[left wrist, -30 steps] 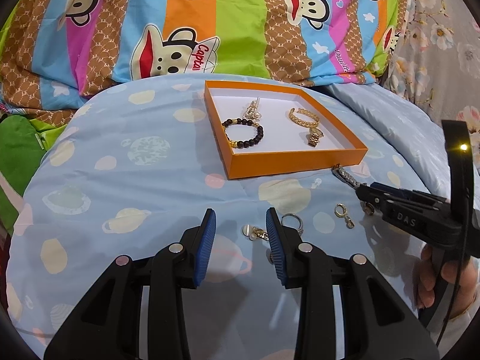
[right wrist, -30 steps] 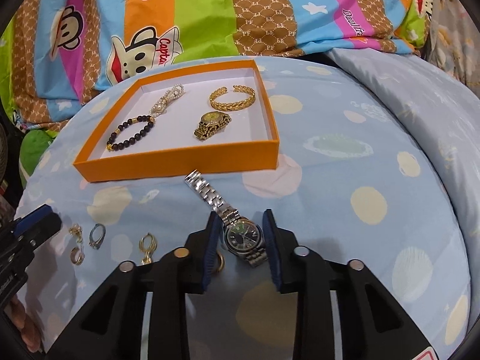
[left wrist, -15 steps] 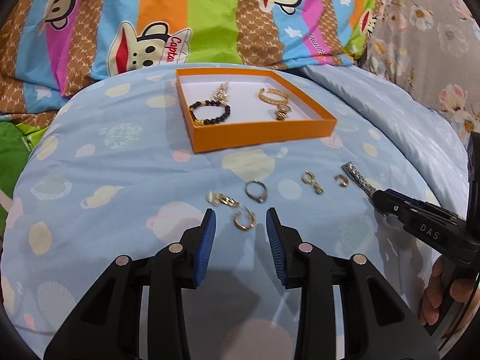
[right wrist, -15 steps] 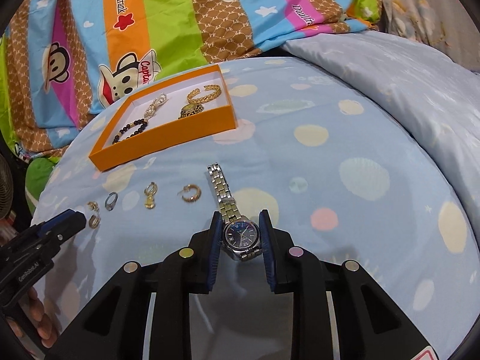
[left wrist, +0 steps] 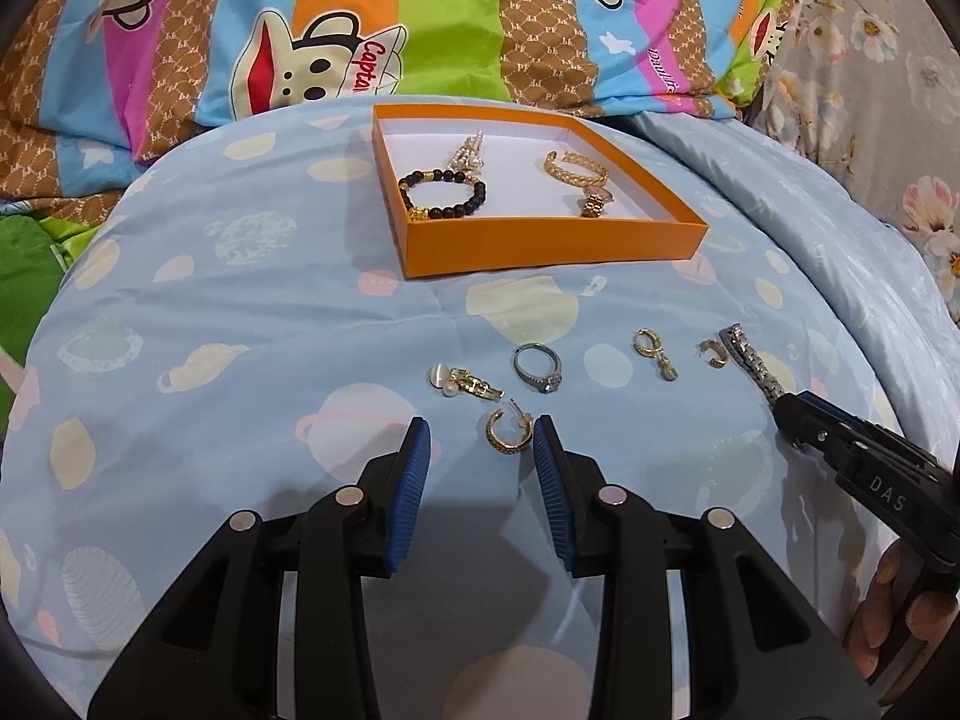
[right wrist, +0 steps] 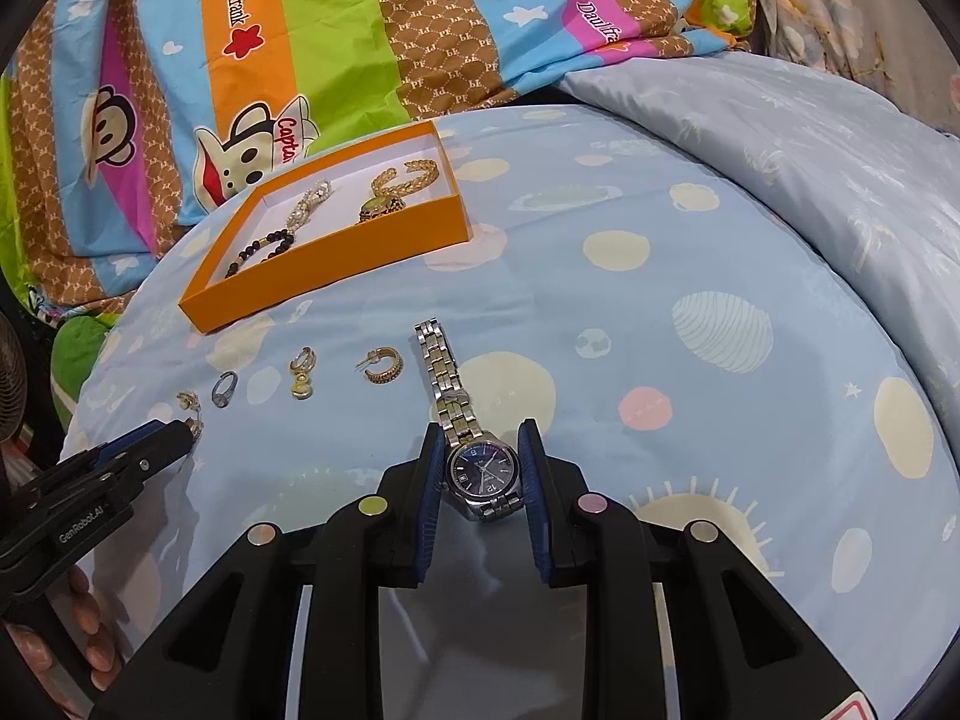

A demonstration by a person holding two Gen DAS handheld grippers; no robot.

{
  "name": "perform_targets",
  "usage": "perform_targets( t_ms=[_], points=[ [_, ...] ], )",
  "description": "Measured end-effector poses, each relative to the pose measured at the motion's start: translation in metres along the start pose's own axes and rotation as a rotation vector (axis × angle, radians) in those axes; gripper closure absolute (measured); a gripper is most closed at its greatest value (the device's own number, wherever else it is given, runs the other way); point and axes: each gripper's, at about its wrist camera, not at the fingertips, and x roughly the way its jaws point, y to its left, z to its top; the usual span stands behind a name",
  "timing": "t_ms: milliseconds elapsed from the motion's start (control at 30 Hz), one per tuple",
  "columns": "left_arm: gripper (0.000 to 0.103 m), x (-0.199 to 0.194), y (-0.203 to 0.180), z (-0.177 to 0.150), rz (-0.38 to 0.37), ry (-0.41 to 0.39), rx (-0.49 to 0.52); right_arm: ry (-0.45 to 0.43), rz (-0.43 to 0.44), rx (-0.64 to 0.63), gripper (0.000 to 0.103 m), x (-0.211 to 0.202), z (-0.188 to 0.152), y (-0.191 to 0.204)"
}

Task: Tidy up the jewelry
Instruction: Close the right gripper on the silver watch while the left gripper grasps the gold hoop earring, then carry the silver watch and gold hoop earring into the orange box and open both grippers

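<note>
An orange tray [left wrist: 552, 246] [right wrist: 336, 261] on the blue bedspread holds a dark bead bracelet [left wrist: 442, 195], a pearl piece, a gold bangle [left wrist: 575, 167] and a gold watch. My left gripper [left wrist: 480, 441] is open, its pads either side of a gold hoop earring [left wrist: 509, 431] lying on the bedspread. My right gripper [right wrist: 480, 456] is shut on the case of a silver watch [right wrist: 483, 468] with a dark dial; its band [right wrist: 441, 366] stretches forward.
Loose pieces lie in a row on the bedspread: a pearl earring [left wrist: 465, 381], a silver ring [left wrist: 538, 366], a gold drop earring [left wrist: 654, 354] and another gold hoop [left wrist: 714, 354]. A striped cartoon quilt [left wrist: 420, 30] rises behind the tray.
Both grippers have pulled back from the tray. The left one now frames the gold hoop earring. The right one has closed tighter around the silver watch's case.
</note>
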Motion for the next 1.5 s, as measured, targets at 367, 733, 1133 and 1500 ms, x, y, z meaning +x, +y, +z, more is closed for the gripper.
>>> perform_targets(
  t_ms=[367, 733, 1133, 1500],
  points=[
    [0.078, 0.011, -0.024, 0.005, 0.019, 0.019, 0.077, 0.001, 0.002, 0.002, 0.079, 0.001, 0.000, 0.000],
    [0.087, 0.001, -0.021, 0.002, -0.005, -0.010, 0.059, -0.027, 0.015, 0.004, 0.079, -0.005, 0.000, -0.001],
    [0.087, -0.027, -0.013, 0.005, -0.030, -0.061, 0.030, -0.088, 0.053, -0.001, 0.079, -0.027, -0.002, 0.006],
    [0.086, -0.034, -0.003, 0.045, -0.015, -0.119, 0.026, -0.162, 0.081, -0.047, 0.079, -0.039, 0.056, 0.032]
  ],
)
